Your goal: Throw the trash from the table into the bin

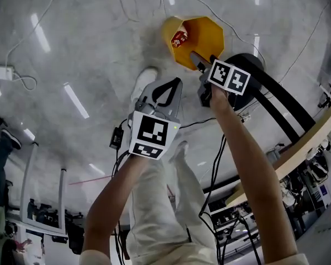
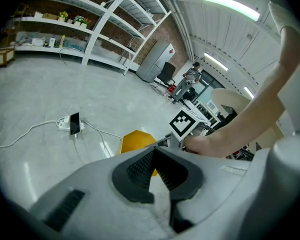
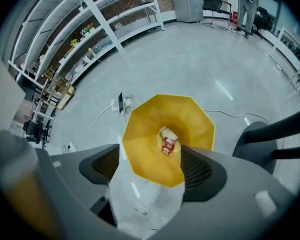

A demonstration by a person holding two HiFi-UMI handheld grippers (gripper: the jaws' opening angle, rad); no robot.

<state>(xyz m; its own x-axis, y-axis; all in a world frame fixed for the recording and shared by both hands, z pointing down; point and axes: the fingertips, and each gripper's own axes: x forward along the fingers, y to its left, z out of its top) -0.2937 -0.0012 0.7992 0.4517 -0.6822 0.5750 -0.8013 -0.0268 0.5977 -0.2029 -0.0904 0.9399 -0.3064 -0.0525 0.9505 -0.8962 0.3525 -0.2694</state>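
When letting trash go, hang straight over the bin's mouth.

Head view: shows the yellow bin (image 1: 207, 35) on the floor (image 1: 71, 48) at upper centre, a red-and-white wrapper (image 1: 179, 38) inside by its left wall; right tool (image 1: 198, 62) at the lower rim, left tool (image 1: 176, 84) below-left, off the bin. Left gripper view: left tool (image 2: 155, 151) pinched tip to tip on nothing, bin at mid-frame. Right gripper view: right tool (image 3: 150, 168) spread wide and empty, wrapper framed mid-frame inside the bin. Best to hold wide and centred, then lift clear of the rim before swinging away. Wrapper print too small to read; otherwise only black-and-white square markers (image 1: 229, 76).
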